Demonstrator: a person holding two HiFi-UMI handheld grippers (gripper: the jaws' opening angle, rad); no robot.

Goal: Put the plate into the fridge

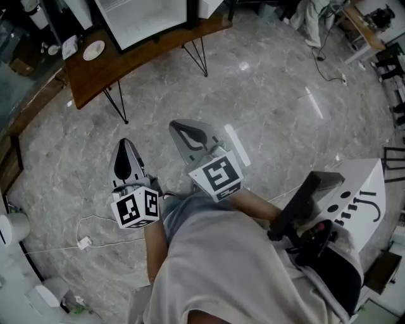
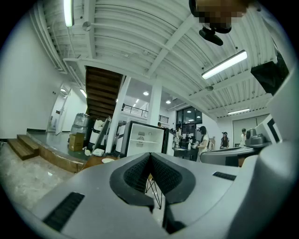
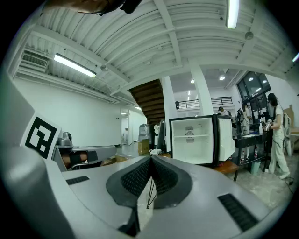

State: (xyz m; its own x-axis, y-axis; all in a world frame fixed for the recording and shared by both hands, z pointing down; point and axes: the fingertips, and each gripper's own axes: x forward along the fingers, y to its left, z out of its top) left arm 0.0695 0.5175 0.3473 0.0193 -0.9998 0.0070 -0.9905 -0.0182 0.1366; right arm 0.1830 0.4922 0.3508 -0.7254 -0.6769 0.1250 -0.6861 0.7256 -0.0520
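Standing on the marble floor [image 1: 272, 95], a person holds both grippers out level in front of the body, side by side and pointing toward the tabletop [image 1: 152, 57]. The left gripper [image 1: 124, 144] has its fingers [image 2: 135, 176] pressed together at the tips, with nothing between them. The right gripper [image 1: 181, 128] is the same: its fingers [image 3: 134, 181] meet at the tips and carry nothing.

The plate [image 1: 93, 50] is white and lies flat on the wooden tabletop near its left end, just left of the fridge [image 1: 149, 18] and outside it. It is well apart from both grippers, with open floor between. In the left gripper view the plate [image 2: 108, 160] shows just above the left finger, low beside the fridge [image 2: 142, 139].

The fridge [image 3: 196, 139] stands on the tabletop, its door [image 3: 226, 138] swung wide to the right and its white inside with one shelf showing. A white cable [image 1: 83, 241] trails over the floor by the person's left side.
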